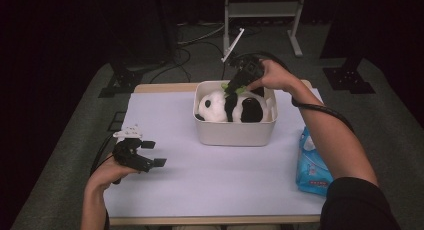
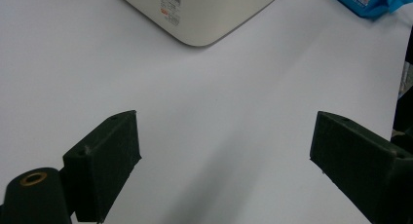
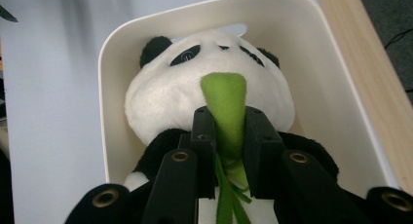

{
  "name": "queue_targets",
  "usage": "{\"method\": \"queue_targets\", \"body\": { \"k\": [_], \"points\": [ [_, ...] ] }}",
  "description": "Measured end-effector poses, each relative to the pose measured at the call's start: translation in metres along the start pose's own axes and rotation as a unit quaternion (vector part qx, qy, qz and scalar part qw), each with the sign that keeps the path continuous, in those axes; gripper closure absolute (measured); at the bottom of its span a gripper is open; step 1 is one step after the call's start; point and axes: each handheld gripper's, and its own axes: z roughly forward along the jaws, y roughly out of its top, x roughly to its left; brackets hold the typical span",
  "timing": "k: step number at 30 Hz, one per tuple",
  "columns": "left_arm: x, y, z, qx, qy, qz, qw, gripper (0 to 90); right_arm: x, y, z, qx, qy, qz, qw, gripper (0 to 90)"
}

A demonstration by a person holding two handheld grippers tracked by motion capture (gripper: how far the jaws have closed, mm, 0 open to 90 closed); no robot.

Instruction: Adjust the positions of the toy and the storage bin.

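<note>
A black-and-white plush panda (image 1: 220,107) (image 3: 204,95) lies inside a cream plastic bin (image 1: 233,132) (image 3: 321,87) at the middle back of the table. My right gripper (image 1: 232,86) (image 3: 229,129) reaches into the bin from the far side and is shut on a green felt leaf (image 3: 225,102) (image 1: 229,86) that sits on the panda's front, its tip pointing toward the face. My left gripper (image 1: 152,154) (image 2: 224,151) rests low over the white tabletop at the left front, jaws wide apart with nothing between them; the bin's corner (image 2: 204,14) lies ahead of it.
A blue packet of wipes (image 1: 312,165) (image 2: 370,1) lies at the table's right edge, beside the right forearm. The white table cover (image 1: 200,185) has bare room in front of the bin. Dark floor with cables and stand legs lies beyond the table.
</note>
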Motion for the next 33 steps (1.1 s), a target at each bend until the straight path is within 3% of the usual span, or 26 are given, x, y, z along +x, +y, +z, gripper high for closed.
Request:
{"method": "queue_targets", "body": {
  "k": [10,18,24,28,33],
  "points": [
    [-0.002,0.0,-0.001,-0.002,0.001,0.0,1.0,10.0,-0.001,-0.018,0.022,0.011,0.003,0.012,0.9999,75.5],
    [-0.003,0.001,0.0,-0.002,0.0,0.001,1.0,10.0,-0.002,-0.029,0.029,0.016,0.006,0.022,0.9996,72.2],
    [-0.003,0.001,0.001,-0.001,-0.002,0.003,1.0,10.0,-0.002,-0.037,0.026,0.024,0.001,0.027,0.9993,67.3],
    [-0.004,0.002,0.001,-0.002,-0.002,0.002,1.0,10.0,-0.003,-0.043,0.016,0.011,0.01,0.045,0.9989,65.6],
    [-0.005,0.002,0.002,0.0,-0.002,0.007,1.0,10.0,0.0,-0.05,0.005,0.008,0.007,0.049,0.9987,62.9]
  ]
}}
